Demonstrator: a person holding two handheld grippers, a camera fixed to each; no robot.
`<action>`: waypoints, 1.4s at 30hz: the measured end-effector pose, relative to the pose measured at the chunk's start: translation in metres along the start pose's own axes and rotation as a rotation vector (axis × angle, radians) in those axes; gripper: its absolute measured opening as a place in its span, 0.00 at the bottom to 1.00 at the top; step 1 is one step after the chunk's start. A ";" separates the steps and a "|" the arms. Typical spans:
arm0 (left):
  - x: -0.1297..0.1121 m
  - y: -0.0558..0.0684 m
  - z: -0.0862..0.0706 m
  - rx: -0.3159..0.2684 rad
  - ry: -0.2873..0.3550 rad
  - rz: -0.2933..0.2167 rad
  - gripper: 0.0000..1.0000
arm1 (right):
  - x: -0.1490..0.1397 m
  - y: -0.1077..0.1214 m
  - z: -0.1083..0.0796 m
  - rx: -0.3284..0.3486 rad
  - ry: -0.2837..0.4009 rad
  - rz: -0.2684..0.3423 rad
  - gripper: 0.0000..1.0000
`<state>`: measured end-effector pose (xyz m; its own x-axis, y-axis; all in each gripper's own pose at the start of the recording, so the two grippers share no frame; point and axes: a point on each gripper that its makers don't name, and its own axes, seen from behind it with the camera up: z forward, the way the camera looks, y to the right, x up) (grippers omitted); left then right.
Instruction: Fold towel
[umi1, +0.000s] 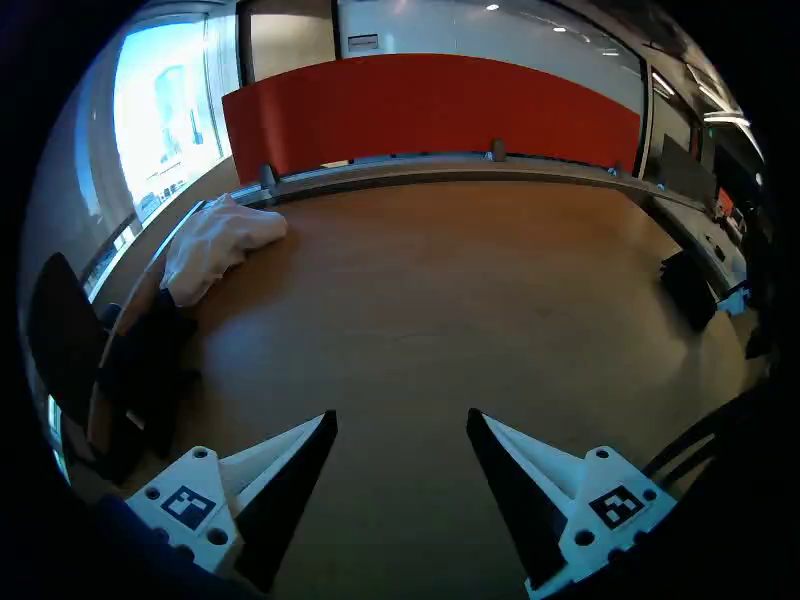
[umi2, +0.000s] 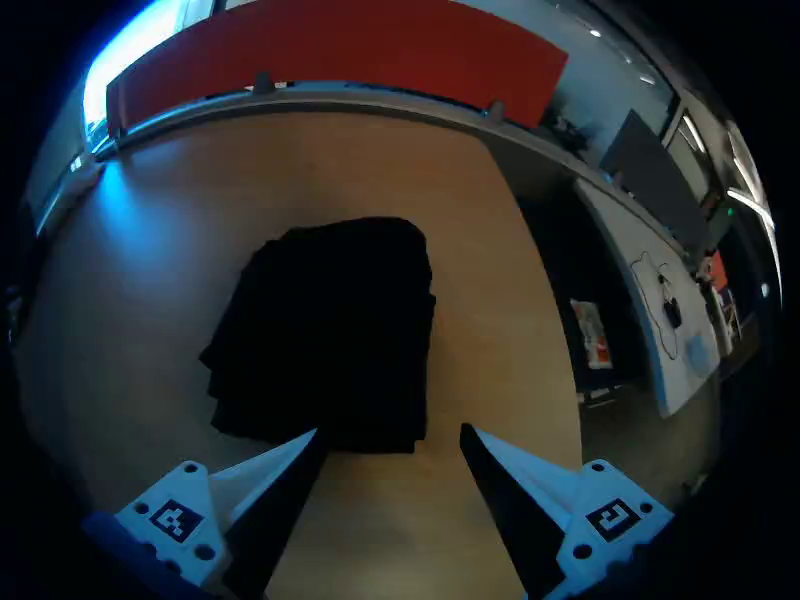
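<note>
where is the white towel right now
In the left gripper view, the white towel lies crumpled at the far left corner of the wooden table, near the red divider.

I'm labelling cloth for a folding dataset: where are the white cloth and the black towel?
white cloth (umi1: 220, 245), left gripper view, middle of the crumpled heap.
black towel (umi2: 330, 330), right gripper view, centre of its folded top layer.

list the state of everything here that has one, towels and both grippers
white towel: crumpled in a heap, not folded, at the table's far edge
black towel: folded, lying flat in layers on the table
left gripper: open, holding nothing
right gripper: open, holding nothing, by the black towel's near edge
</note>
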<state>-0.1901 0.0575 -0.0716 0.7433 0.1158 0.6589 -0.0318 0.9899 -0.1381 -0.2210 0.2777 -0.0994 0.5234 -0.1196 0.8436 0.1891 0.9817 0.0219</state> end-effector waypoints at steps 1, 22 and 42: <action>0.000 0.000 0.000 -0.001 0.001 -0.001 0.97 | 0.001 -0.001 -0.001 0.000 0.004 -0.002 1.00; 0.010 -0.002 -0.002 0.002 0.030 -0.013 0.97 | 0.081 -0.033 -0.046 0.017 0.334 0.105 1.00; 0.040 -0.007 -0.002 0.014 0.117 -0.029 0.97 | 0.151 -0.044 -0.095 0.007 0.642 0.223 1.00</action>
<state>-0.1585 0.0552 -0.0459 0.8167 0.0781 0.5718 -0.0185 0.9938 -0.1094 -0.0719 0.2020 -0.0243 0.9392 0.0240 0.3426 0.0149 0.9938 -0.1105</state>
